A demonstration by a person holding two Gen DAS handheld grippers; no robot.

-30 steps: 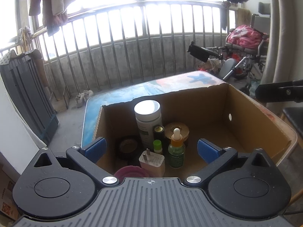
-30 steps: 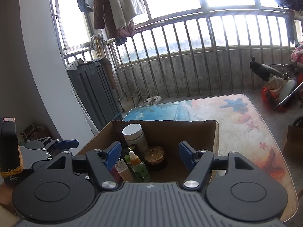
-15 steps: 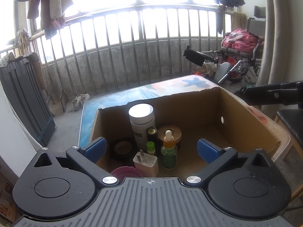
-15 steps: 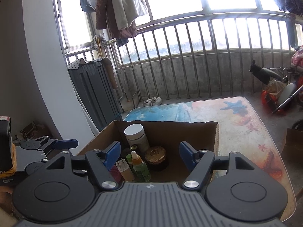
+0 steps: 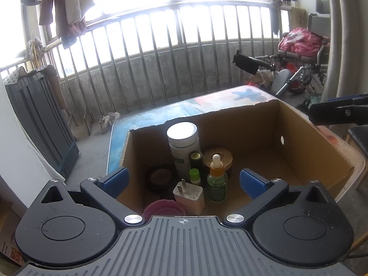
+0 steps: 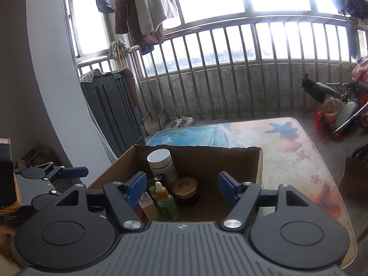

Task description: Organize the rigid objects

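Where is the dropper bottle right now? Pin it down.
In the left wrist view the dropper bottle stands upright inside the cardboard box, right of the white charger plug and just in front of the round gold-lidded jar.

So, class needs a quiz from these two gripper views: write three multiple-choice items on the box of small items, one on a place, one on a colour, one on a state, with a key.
1. Where does the white-lidded jar stand?
A. inside the cardboard box
B. on the bare table
C. on the floor

2. What colour is the small cap beside the dropper bottle?
A. red
B. green
C. black

3. How is the left gripper?
A. shut on the jar
B. shut, empty
C. open, empty

Key: A, box walls surround it; B, the cap is bright green; C, its pads stand apart, holding nothing.
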